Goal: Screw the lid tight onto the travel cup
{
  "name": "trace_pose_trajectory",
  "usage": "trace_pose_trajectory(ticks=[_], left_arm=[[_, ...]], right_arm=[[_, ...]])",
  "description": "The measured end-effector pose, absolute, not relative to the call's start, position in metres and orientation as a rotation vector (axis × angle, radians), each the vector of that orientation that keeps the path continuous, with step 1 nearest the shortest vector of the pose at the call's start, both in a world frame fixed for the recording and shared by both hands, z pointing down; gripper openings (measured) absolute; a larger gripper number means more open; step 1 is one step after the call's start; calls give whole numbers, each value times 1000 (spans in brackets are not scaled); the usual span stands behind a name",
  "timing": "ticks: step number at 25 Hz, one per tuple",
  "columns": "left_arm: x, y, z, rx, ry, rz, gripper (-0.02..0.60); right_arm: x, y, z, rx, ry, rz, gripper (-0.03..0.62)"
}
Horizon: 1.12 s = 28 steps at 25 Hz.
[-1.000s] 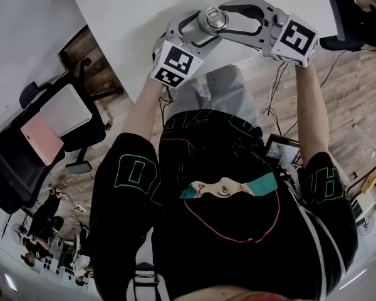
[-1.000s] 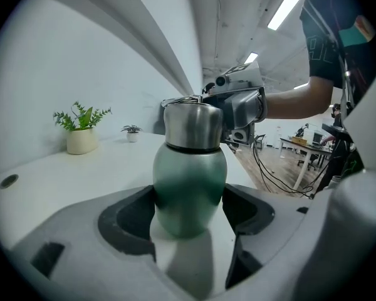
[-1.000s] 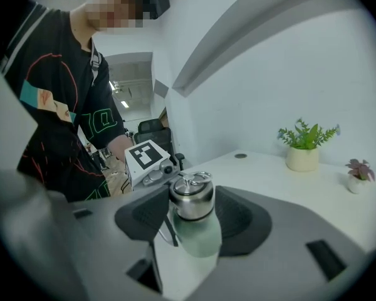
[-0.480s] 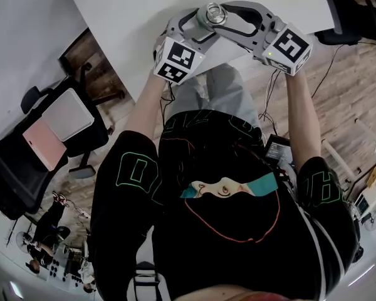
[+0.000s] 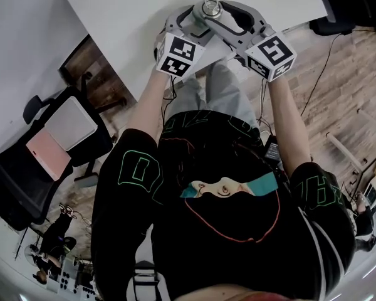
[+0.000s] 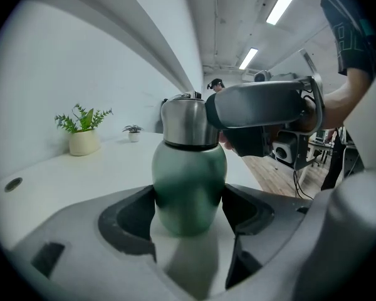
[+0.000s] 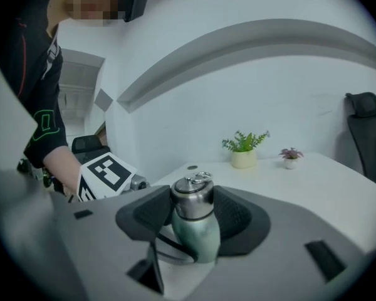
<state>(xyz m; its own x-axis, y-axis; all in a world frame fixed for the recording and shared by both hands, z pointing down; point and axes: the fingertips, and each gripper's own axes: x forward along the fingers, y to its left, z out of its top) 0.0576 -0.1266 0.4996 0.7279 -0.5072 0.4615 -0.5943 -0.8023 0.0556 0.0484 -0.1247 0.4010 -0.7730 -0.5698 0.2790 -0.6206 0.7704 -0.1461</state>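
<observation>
The green rounded metal travel cup [image 6: 189,190] is upright over the white desk [image 5: 144,5], close to its near edge and at 12 o'clock from the person. Whether its base rests on the desk surface cannot be confirmed.

Left tongs [image 6: 189,209]: clenched on the cup's green body. Both dark pads [image 6: 138,213] press against its lower sides. In the head view this tool lies at 7 o'clock from the cup.

Right tongs [image 7: 193,213]: closed around the brushed steel screw lid [image 7: 192,199], with one pad on each side of it. The lid sits on the cup neck and carries a small metal ring [image 7: 199,179] on top. This tool lies at 4 o'clock from the cup (its marker cube [image 5: 271,56] faces upward).

Two potted plants stand well apart from the cup, at the far side of the desk. The cream-potted leafy plant [image 6: 83,133] is the larger, and the tiny potted plant [image 6: 133,132] is beside it.
</observation>
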Motion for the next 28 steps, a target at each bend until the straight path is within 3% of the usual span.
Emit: trace_pose_trajectory(ticks=[18, 28], left_arm=[[60, -128, 500, 2686, -957, 644, 347], [52, -130, 504, 2675, -980, 629, 345]], right_arm=[[53, -123, 402, 1556, -2519, 361, 224], [46, -125, 406, 1571, -2525, 407, 225]])
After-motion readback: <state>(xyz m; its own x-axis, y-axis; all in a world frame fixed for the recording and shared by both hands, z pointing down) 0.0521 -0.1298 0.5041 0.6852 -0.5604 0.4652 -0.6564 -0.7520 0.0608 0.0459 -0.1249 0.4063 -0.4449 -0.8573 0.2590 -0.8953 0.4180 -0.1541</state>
